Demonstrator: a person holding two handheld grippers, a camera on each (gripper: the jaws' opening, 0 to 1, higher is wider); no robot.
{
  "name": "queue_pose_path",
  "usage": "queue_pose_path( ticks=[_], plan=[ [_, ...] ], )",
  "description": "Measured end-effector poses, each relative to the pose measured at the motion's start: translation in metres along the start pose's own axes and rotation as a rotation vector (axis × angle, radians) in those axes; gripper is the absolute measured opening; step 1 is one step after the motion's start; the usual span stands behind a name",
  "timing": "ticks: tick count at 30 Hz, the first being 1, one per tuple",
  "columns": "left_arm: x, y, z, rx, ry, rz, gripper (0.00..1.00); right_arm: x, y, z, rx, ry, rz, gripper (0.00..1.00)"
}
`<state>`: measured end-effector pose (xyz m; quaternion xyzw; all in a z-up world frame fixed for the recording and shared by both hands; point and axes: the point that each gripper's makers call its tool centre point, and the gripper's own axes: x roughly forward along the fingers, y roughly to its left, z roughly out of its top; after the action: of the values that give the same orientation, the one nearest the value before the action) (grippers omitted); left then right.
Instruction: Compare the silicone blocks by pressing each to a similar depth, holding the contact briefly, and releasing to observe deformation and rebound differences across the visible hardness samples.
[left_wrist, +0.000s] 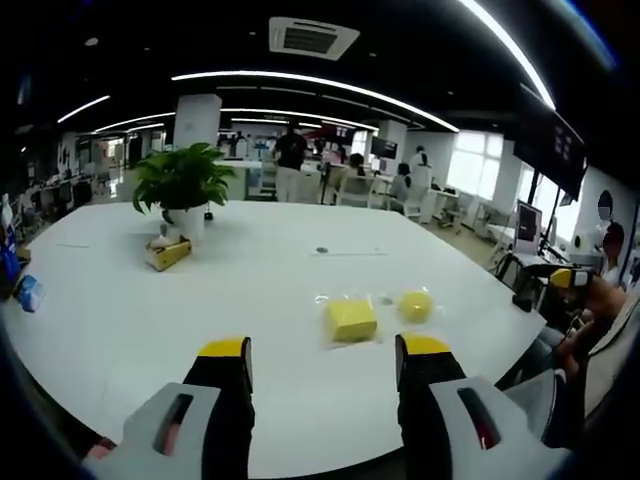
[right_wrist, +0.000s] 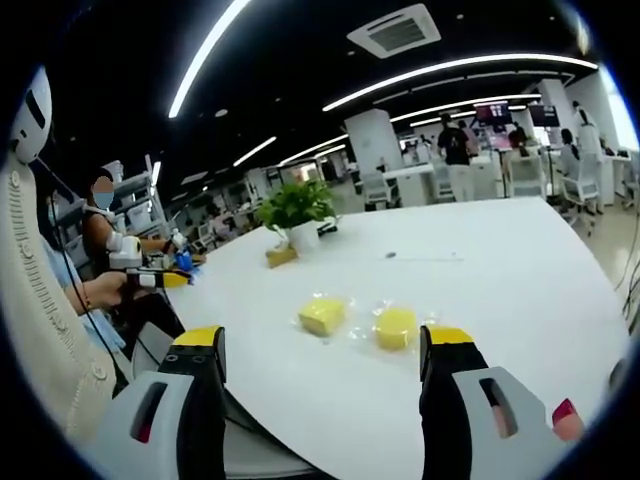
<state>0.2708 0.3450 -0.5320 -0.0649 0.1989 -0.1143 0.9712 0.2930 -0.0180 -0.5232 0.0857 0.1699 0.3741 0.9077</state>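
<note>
Two yellow silicone samples lie on clear film on a white table (left_wrist: 150, 330). The square block (left_wrist: 350, 318) is on the left and the rounder block (left_wrist: 416, 305) on the right. My left gripper (left_wrist: 325, 350) hangs open above the table's near edge, short of the square block, with nothing between its yellow-tipped jaws. In the right gripper view the square block (right_wrist: 322, 315) and the rounder block (right_wrist: 395, 327) sit just beyond my right gripper (right_wrist: 323, 340). It is open and empty over the white table (right_wrist: 520, 290).
A potted plant (left_wrist: 183, 185) (right_wrist: 297, 210) stands at the back left with a yellow pack (left_wrist: 168, 254) in front of it. A blue packet (left_wrist: 28, 293) lies at the left edge. A seated person (left_wrist: 590, 300) is at the right edge, another person (right_wrist: 100, 240) at the left.
</note>
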Motion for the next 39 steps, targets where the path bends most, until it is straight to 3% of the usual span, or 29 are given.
queue_pose_path(
  ticks=[23, 39],
  plan=[
    [0.0, -0.008, -0.009, -0.003, 0.024, -0.044, 0.57, 0.007, 0.007, -0.003, -0.004, 0.014, 0.005, 0.73],
    [0.023, -0.013, -0.002, -0.01, 0.042, -0.122, 0.6, 0.011, 0.0, 0.0, 0.003, 0.02, -0.027, 0.73]
  ],
)
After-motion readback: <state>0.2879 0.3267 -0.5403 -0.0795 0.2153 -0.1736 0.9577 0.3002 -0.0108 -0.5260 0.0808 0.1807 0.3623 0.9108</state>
